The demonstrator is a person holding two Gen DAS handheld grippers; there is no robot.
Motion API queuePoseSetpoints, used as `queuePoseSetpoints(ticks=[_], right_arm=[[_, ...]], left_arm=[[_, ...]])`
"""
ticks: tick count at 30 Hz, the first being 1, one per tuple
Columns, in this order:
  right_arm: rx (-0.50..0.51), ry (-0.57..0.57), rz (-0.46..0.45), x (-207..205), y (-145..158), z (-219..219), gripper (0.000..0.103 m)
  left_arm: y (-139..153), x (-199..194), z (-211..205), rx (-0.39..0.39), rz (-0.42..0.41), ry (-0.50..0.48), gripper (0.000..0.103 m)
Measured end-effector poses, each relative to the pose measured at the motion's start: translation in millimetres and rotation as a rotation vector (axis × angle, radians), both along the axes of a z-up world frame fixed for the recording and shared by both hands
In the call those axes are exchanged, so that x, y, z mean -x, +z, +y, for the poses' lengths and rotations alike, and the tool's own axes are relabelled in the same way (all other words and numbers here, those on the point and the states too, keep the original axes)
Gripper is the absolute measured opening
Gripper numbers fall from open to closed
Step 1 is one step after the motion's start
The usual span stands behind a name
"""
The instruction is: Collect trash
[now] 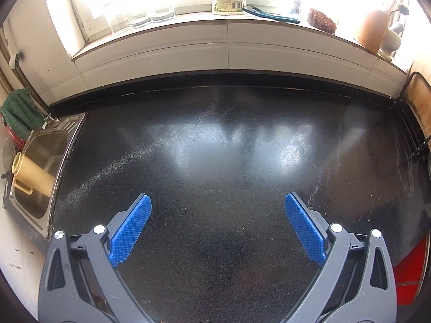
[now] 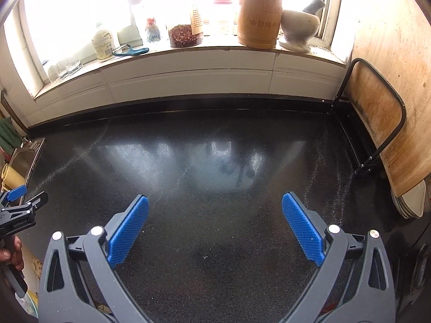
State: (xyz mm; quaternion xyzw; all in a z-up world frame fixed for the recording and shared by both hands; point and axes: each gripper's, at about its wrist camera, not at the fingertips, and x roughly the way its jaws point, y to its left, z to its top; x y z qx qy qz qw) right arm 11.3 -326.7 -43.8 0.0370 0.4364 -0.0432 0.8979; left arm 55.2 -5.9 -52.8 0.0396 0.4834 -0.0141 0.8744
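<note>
Both hand-held grippers, left [image 1: 217, 202] and right [image 2: 215, 202], jaws apart, empty, over bare black tabletop [image 1: 215, 161]. No trash visible. Sink [image 1: 43, 158] at tabletop's left holds beige cup [image 1: 29, 175]. Windowsill jar [image 2: 185, 36] holds dried chili.

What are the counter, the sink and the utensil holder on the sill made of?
Counter: looks like polished black speckled stone, going by its glossy window reflections. Sink: brushed stainless steel, with a dull metallic sheen. Utensil holder: probably bamboo or wood, tan with characters on its front.

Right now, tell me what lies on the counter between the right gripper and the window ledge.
Nothing but bare dark countertop between the open right gripper and the window ledge; only window glare shows there, in the right wrist view.
</note>
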Motion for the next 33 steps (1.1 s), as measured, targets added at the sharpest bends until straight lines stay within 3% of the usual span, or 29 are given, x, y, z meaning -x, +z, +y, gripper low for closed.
queuePoseSetpoints(ticks=[33], right_arm=[[-0.003,0.013,0.017,-4.0,-6.4,8.8,0.096]], left_arm=[[-0.4,-9.1,6.4,0.029,0.004,0.019,0.096]])
